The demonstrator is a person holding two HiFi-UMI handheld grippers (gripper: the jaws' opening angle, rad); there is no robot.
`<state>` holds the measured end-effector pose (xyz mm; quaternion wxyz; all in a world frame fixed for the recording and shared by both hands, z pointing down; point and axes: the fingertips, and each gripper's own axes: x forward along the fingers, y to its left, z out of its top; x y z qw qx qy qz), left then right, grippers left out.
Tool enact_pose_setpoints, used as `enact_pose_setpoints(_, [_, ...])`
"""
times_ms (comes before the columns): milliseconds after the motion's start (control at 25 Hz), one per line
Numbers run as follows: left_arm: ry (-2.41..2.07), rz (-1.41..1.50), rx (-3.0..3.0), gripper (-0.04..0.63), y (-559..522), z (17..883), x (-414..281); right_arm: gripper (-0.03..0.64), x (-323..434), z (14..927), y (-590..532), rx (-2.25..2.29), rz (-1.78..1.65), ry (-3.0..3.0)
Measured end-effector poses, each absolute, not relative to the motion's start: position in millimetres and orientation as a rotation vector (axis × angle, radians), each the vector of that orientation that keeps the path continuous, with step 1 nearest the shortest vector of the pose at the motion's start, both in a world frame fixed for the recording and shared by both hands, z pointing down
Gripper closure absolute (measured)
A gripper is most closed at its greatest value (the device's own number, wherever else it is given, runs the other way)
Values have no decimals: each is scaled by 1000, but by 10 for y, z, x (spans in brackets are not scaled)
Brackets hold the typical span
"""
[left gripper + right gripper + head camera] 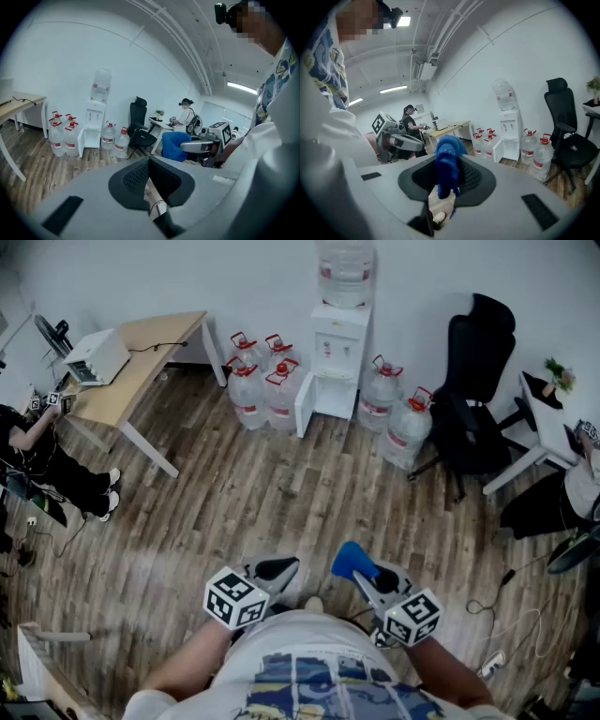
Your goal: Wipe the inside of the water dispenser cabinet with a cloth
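The white water dispenser [338, 345] stands against the far wall with a bottle on top, and its lower cabinet door [305, 407] hangs open. It also shows in the left gripper view as the dispenser [95, 123] and in the right gripper view as the dispenser [509, 127]. Both grippers are held close to the person's body, far from it. My right gripper [363, 571] is shut on a blue cloth [348, 560], which bulges up between the jaws as the cloth [447, 165]. My left gripper [279, 569] is shut with nothing in it, its jaws meeting at the gripper tip [149, 162].
Several large water bottles [262, 381] flank the dispenser on the wooden floor. A black office chair [474, 390] stands to its right, a wooden desk [141, 357] to its left. Seated people are at the left edge [37, 460] and the right edge [562, 498]. Cables [506, 615] lie on the floor.
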<state>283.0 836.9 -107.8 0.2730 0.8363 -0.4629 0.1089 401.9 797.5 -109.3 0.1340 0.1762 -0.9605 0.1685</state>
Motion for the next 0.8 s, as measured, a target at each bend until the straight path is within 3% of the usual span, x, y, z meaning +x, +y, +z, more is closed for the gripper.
enact_pose_setpoints(800, [-1192, 345, 2287, 594, 7750, -1053, 2947, 531, 4082, -942, 7408, 576, 551, -2774])
